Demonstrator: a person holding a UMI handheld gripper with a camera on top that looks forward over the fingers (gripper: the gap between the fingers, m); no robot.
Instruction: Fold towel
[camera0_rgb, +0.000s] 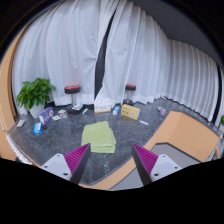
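Observation:
A light green towel (99, 137) lies flat on the grey speckled table (55, 143), folded into a rough rectangle, just beyond my fingers and a little towards the left one. My gripper (111, 160) is open and holds nothing. Its two magenta pads (78, 157) stand wide apart above the table's near edge, well clear of the towel.
A potted green plant (36, 93) stands at the far left. Small bottles and clutter (45, 118) lie near it. A cardboard box (130, 111) and several small items sit at the back. White curtains (80, 45) hang behind. The table's wooden edge (175, 135) curves at the right.

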